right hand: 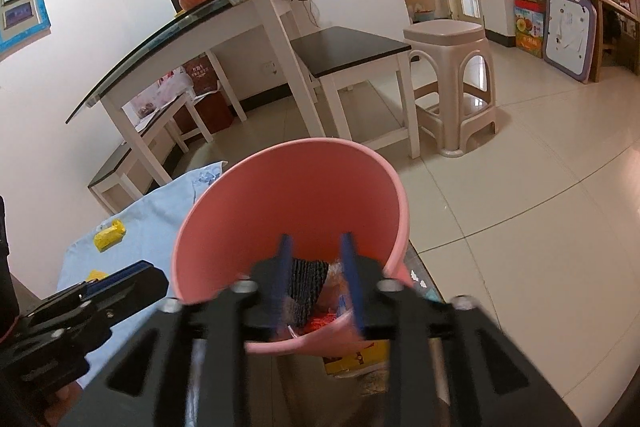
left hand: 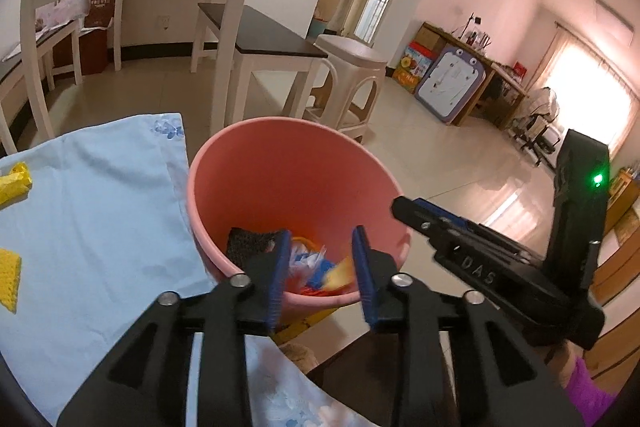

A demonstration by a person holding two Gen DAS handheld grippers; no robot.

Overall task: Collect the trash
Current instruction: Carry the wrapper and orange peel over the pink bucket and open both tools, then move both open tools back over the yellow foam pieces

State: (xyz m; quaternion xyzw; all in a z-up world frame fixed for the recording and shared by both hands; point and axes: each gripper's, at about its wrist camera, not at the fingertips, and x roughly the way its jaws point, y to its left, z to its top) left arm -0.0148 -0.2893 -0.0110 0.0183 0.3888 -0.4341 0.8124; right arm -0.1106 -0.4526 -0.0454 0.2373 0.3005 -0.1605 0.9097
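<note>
A pink bucket (left hand: 296,179) stands beside a light blue cloth (left hand: 100,211). In it lie a black sponge (left hand: 248,243) and mixed white, blue and yellow scraps (left hand: 320,267). My left gripper (left hand: 322,267) hangs over the bucket's near rim, open, with nothing between its blue pads. The right gripper (left hand: 402,207) reaches in from the right. In the right wrist view the right gripper (right hand: 316,259) is open above the bucket (right hand: 292,195), and the sponge (right hand: 306,283) lies below its fingers. Two yellow crumpled pieces (right hand: 110,235) (right hand: 96,274) rest on the cloth, near the left gripper (right hand: 154,277).
A white glass-topped table (right hand: 224,23) and dark bench (right hand: 352,47) stand behind the bucket, with a beige plastic stool (right hand: 452,75) to their right. Tiled floor (right hand: 520,207) spreads to the right. A yellow box (right hand: 356,357) shows under the bucket's near edge.
</note>
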